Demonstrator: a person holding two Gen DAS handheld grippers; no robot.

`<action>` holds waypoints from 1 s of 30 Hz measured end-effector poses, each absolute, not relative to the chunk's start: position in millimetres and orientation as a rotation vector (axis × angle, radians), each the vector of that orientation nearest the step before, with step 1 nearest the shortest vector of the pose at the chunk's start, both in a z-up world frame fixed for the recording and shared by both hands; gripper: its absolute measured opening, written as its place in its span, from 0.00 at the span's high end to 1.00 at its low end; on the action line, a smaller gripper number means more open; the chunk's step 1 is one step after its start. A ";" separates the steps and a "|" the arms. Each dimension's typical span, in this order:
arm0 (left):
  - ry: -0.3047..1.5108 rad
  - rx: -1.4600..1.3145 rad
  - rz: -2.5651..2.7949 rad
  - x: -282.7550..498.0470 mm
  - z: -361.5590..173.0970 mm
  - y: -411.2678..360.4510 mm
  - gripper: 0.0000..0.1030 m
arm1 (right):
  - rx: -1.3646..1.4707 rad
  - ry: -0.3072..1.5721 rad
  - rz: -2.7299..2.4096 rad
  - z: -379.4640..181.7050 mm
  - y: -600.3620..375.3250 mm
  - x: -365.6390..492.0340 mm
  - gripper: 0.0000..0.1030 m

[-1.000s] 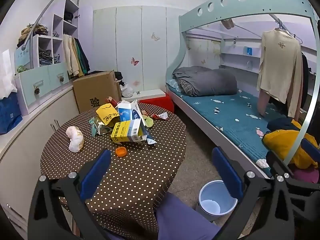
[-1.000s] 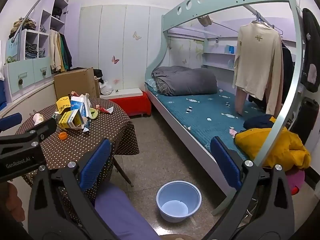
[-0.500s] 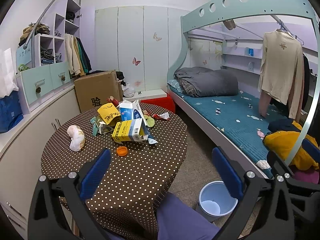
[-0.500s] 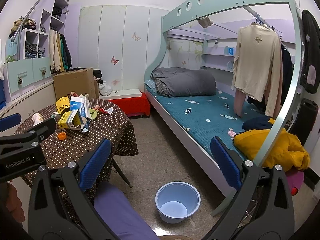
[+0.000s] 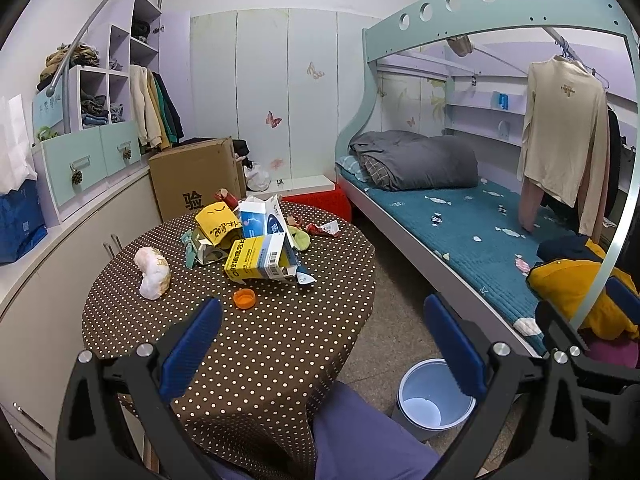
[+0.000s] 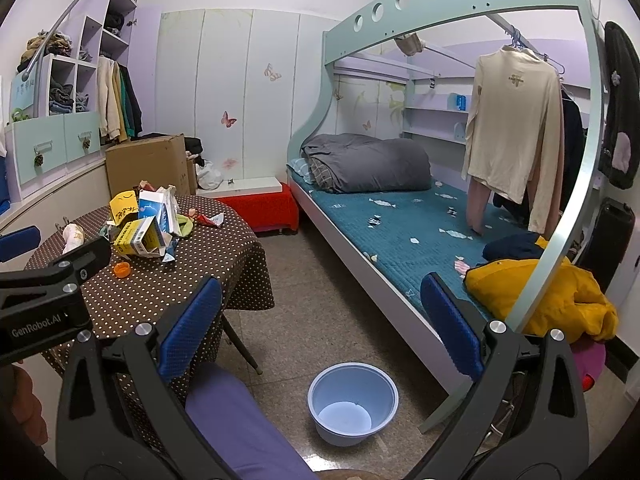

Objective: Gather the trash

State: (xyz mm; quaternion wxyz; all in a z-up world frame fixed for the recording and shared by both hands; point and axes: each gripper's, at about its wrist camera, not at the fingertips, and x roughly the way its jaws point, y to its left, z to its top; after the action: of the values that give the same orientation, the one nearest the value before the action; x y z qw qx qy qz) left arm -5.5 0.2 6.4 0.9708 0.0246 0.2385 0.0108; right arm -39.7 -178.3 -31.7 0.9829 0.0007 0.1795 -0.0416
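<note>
Trash lies on a round table with a brown dotted cloth: a yellow carton, a blue-white carton, a yellow wrapper, a crumpled white wad, an orange cap and a red wrapper. A light blue bin stands on the floor right of the table; it also shows in the right wrist view. My left gripper is open and empty over the table's near edge. My right gripper is open and empty above the floor.
A bunk bed with a teal mattress fills the right side. A cardboard box and a red stool stand behind the table. Cabinets run along the left wall. A yellow jacket lies on the bed's near end.
Both views have drifted slightly, and the table and trash sit a little higher in the left wrist view. Both grippers stay open and empty.
</note>
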 end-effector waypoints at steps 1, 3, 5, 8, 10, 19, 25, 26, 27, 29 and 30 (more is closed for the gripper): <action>0.481 0.049 0.022 -5.6 6.4 0.3 0.04 | 0.003 0.361 -0.085 -31.6 -178.6 -39.8 0.06; 0.479 0.052 0.022 -6.3 6.1 -0.5 0.04 | 0.000 0.356 -0.090 -31.6 -179.3 -40.8 0.06; 0.476 0.055 0.026 -6.8 5.9 -1.0 0.04 | -0.002 0.354 -0.093 -31.8 -179.4 -41.2 0.06; 0.475 0.057 0.028 -7.9 5.9 -1.9 0.04 | 0.002 0.357 -0.090 -32.4 -180.3 -41.4 0.06; 0.475 0.055 0.027 -7.9 5.9 -1.9 0.04 | 0.002 0.356 -0.092 -32.5 -179.7 -41.6 0.06; 0.475 0.057 0.027 -7.9 5.6 -1.7 0.04 | 0.003 0.358 -0.091 -32.9 -180.1 -42.6 0.06; 0.475 0.057 0.027 -8.0 5.6 -1.8 0.04 | 0.008 0.362 -0.093 -33.2 -180.0 -42.6 0.06; 0.476 0.056 0.027 -7.9 5.6 -1.9 0.04 | 0.007 0.361 -0.092 -33.3 -180.0 -42.6 0.06; 0.476 0.056 0.028 -7.9 5.6 -1.9 0.04 | 0.008 0.362 -0.092 -33.4 -180.1 -42.6 0.06; 0.476 0.055 0.027 -7.9 5.6 -1.8 0.04 | 0.009 0.363 -0.092 -33.5 -180.7 -42.3 0.06; 0.477 0.054 0.027 -8.2 5.3 -1.9 0.04 | 0.008 0.363 -0.092 -33.6 -180.6 -42.3 0.06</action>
State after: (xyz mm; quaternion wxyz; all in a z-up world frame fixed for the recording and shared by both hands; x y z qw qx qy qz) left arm -8.2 -1.9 5.3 0.9712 0.0269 0.2364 0.0133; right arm -42.3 -180.6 -33.6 0.9825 0.0041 0.1806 -0.0457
